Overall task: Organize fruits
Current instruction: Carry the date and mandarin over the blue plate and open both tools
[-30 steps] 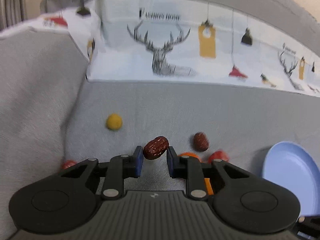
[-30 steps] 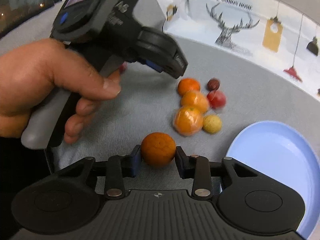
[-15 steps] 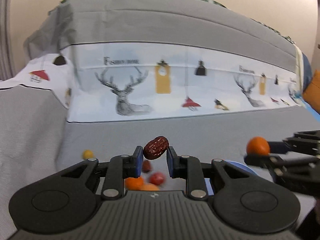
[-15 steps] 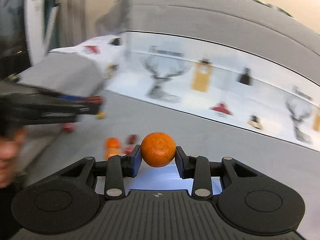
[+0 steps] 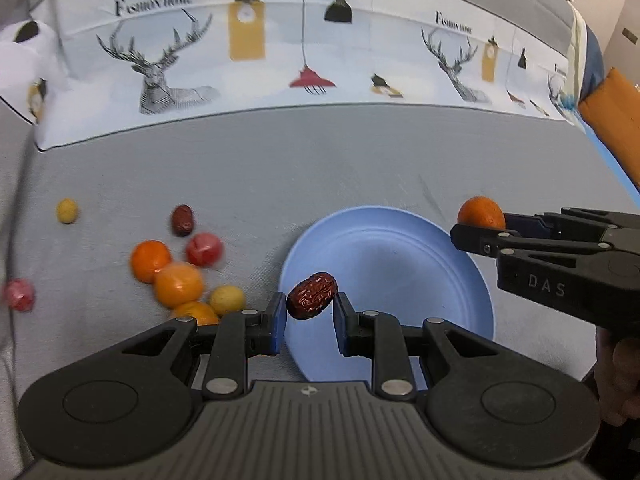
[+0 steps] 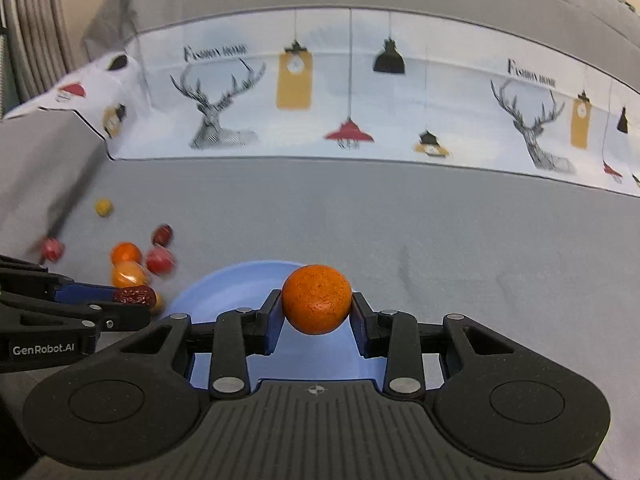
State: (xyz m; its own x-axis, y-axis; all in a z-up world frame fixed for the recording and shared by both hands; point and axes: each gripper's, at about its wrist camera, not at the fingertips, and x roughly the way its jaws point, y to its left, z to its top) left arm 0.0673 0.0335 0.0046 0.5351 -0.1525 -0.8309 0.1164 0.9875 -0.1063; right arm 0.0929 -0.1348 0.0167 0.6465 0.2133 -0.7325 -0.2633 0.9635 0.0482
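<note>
My left gripper [image 5: 310, 312] is shut on a wrinkled red date [image 5: 312, 295] and holds it above the left edge of the blue plate [image 5: 400, 256]. My right gripper [image 6: 316, 312] is shut on a small orange [image 6: 317, 299] and holds it over the same plate [image 6: 224, 292]. The right gripper [image 5: 480, 222] with its orange [image 5: 481, 212] shows at the plate's right rim in the left wrist view. The left gripper's date [image 6: 134, 295] shows at the left in the right wrist view. The plate holds no fruit.
Loose fruits lie on the grey cloth left of the plate: oranges [image 5: 178, 284], a red fruit [image 5: 204, 249], a second date [image 5: 182, 220], yellow fruits [image 5: 67, 211] and another red one [image 5: 18, 295]. A printed deer cushion [image 5: 304, 52] backs the surface.
Both grippers have swung down from a level view to above the blue plate, each still holding its fruit. The plate now lies under both.
</note>
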